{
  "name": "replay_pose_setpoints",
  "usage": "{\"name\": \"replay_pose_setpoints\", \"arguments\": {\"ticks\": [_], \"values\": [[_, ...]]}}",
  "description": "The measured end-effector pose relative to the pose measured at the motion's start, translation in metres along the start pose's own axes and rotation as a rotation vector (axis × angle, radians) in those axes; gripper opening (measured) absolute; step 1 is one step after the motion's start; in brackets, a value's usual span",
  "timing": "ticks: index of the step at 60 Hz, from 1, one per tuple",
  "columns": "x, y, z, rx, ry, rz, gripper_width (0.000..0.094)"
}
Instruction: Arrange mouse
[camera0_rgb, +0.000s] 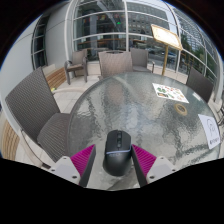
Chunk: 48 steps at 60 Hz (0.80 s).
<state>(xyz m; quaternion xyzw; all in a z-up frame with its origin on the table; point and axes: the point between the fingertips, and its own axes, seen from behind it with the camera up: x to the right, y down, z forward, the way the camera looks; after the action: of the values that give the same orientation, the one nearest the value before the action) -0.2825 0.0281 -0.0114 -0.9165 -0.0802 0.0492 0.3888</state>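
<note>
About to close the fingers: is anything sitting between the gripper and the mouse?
Nothing visible. The black mouse lies on the glass table between the open gripper fingers, with a gap either side.

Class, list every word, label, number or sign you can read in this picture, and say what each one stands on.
None can be read.
Card on the glass table: coloured marks and print, too small to read.
Sheet at the table's edge: print too blurred to read.
Mouse, between the open fingers: no legible brand or label.
</note>
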Motion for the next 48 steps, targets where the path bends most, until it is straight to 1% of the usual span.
{"name": "replay_pose_setpoints", "arguments": {"ticks": [5,6,9,14,16,21,23,24,30,33,37,42,43,48], "values": [[-0.003,-0.002,0.010,-0.019,-0.012,-0.006,0.0589],[-0.002,-0.003,0.011,-0.022,-0.008,-0.007,0.0577],[0.000,-0.006,0.013,-0.023,-0.001,-0.010,0.0504],[0.001,-0.005,0.013,-0.041,-0.010,-0.008,0.0474],[0.001,-0.005,0.012,-0.042,-0.010,-0.012,0.0444],[0.001,-0.005,0.014,-0.075,-0.002,-0.003,0.0341],[0.002,-0.004,0.012,-0.093,-0.003,-0.011,0.0333],[0.002,-0.004,0.012,-0.102,-0.001,-0.013,0.0283],[0.006,-0.011,0.003,-0.138,-0.037,0.010,0.0280],[0.018,-0.043,-0.008,-0.091,-0.052,0.001,0.0281],[0.050,-0.095,-0.049,0.017,-0.068,-0.001,0.0282],[0.117,-0.165,-0.098,0.156,-0.030,-0.028,0.0282],[0.129,-0.186,-0.110,0.177,-0.022,-0.031,0.0283],[0.213,-0.245,-0.160,0.299,0.038,-0.052,0.0282]]}}
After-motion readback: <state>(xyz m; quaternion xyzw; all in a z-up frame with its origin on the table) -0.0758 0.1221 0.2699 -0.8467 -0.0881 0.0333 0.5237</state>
